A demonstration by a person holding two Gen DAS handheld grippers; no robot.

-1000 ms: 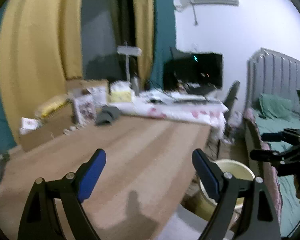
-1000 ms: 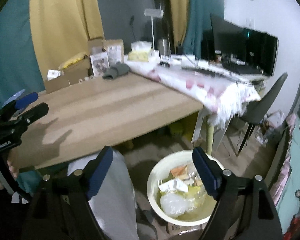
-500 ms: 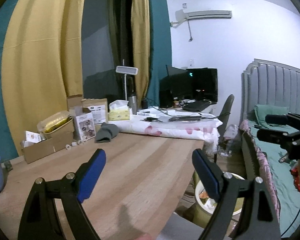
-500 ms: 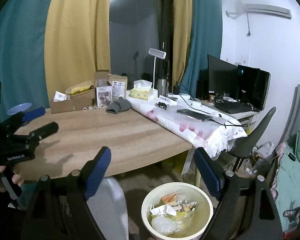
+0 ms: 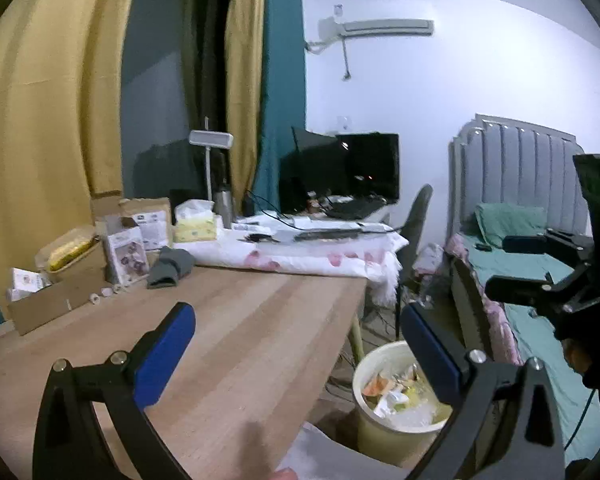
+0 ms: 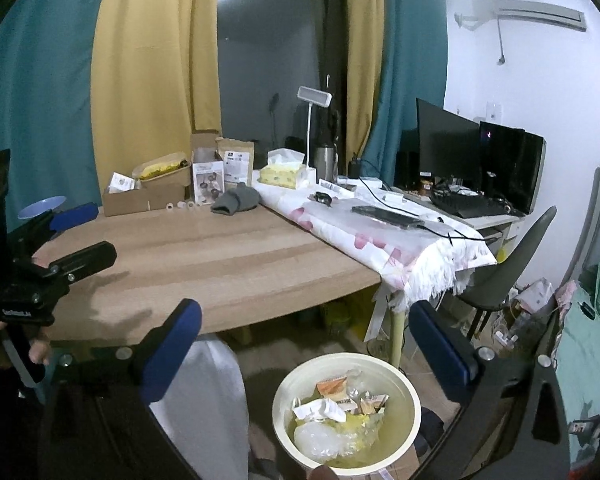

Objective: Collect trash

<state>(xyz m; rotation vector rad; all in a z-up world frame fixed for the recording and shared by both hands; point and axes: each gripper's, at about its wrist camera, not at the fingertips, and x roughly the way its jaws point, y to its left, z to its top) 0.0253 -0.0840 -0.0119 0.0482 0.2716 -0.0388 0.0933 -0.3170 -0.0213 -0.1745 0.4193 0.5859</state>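
Wide-open left tool (image 5: pixel 296 344) above wooden table (image 5: pixel 240 332), trash bin (image 5: pixel 396 404) beside.

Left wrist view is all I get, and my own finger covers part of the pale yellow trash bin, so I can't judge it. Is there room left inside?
Observer: Yes. From the right wrist view the pale yellow trash bin is open-topped, with crumpled paper and clear plastic lying low inside.
Operator: Is the right gripper carrying anything?
Observer: No. The right gripper is open, with nothing between its blue pads, above the bin's near rim.
Operator: And my left one, seen from outside?
Observer: The left gripper is open too, with nothing in it, over the near corner of the wooden table.
Operator: Anything behind it?
Observer: A blue bowl-shaped object sits beyond it, by the teal curtain.
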